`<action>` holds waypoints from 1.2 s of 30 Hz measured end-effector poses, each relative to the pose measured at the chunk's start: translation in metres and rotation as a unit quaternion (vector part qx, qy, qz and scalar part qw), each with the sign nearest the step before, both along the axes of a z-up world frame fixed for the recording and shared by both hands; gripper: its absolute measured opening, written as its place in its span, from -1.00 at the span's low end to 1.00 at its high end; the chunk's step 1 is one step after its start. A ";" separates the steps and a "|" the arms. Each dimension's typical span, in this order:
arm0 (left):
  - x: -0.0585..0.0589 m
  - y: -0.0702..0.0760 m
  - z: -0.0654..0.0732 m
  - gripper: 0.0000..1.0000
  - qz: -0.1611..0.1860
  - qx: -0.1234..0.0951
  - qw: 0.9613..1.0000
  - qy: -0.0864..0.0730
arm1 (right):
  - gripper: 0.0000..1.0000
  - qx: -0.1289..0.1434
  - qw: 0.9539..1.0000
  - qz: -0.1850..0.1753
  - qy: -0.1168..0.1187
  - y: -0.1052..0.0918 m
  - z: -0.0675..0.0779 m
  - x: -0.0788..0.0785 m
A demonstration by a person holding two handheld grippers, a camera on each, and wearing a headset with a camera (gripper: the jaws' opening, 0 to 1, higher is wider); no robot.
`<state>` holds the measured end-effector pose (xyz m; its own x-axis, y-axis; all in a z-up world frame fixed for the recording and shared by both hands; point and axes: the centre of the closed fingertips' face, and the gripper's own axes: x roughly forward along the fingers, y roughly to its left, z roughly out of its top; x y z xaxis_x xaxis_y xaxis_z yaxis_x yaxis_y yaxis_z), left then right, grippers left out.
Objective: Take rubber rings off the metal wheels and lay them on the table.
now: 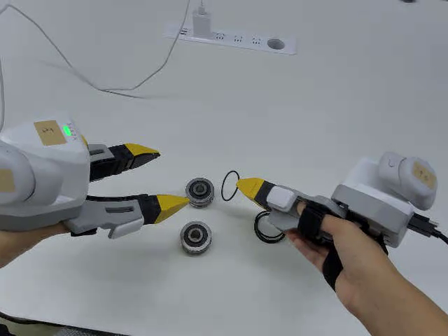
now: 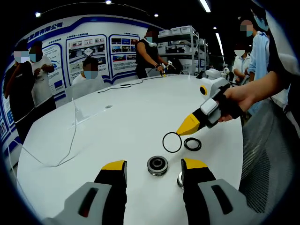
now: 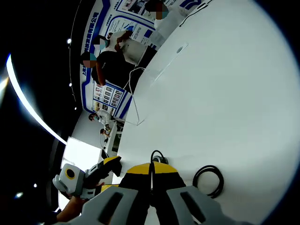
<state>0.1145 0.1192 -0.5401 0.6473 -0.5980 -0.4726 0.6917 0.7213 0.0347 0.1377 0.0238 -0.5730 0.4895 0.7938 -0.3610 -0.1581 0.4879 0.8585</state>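
**Head view.** The left gripper point(image 1: 157, 176) has its jaws spread wide and grasps nothing. Its lower tip lies just beside the far wheel point(image 1: 200, 192). The near wheel point(image 1: 196, 236) stands apart on the counter point(image 1: 294, 112). The right gripper point(image 1: 250, 187) has its jaws clenched on a thin ring point(image 1: 230, 185), held upright near the far wheel. Loose rings point(image 1: 268, 229) lie beneath the right gripper. A power strip point(image 1: 231, 38) and a cable point(image 1: 70, 66) lie farther back.

**Left gripper view.** The far wheel sits between the open jaws, clear of both. One jaw partly hides the near wheel.

**Right gripper view.** The jaws are pressed together, and the ring's arc shows above the tips. The loose rings lie to the right.
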 end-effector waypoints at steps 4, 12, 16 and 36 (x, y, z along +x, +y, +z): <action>-0.005 -0.001 0.002 -0.04 0.004 -0.005 1.000 -0.002 | -0.97 -0.008 1.000 -0.015 0.008 -0.015 -0.005 -0.007; -0.013 -0.003 0.008 -0.04 0.002 -0.009 1.000 -0.006 | -0.97 -0.018 0.999 -0.043 0.024 -0.044 -0.015 -0.020; -0.015 -0.001 0.011 -0.04 0.006 -0.011 1.000 -0.010 | -0.97 -0.022 0.998 -0.056 0.033 -0.054 -0.021 -0.023; -0.025 0.007 0.015 -0.04 0.013 -0.006 1.000 -0.015 | -0.87 -0.142 0.989 -0.037 -0.024 -0.068 -0.036 -0.023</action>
<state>0.0899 0.1257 -0.5253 0.6768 -0.5861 -0.4454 0.6709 0.7402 0.0455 0.1143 -0.0444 -0.6093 0.5650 0.6243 -0.5394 -0.1504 0.7207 0.6767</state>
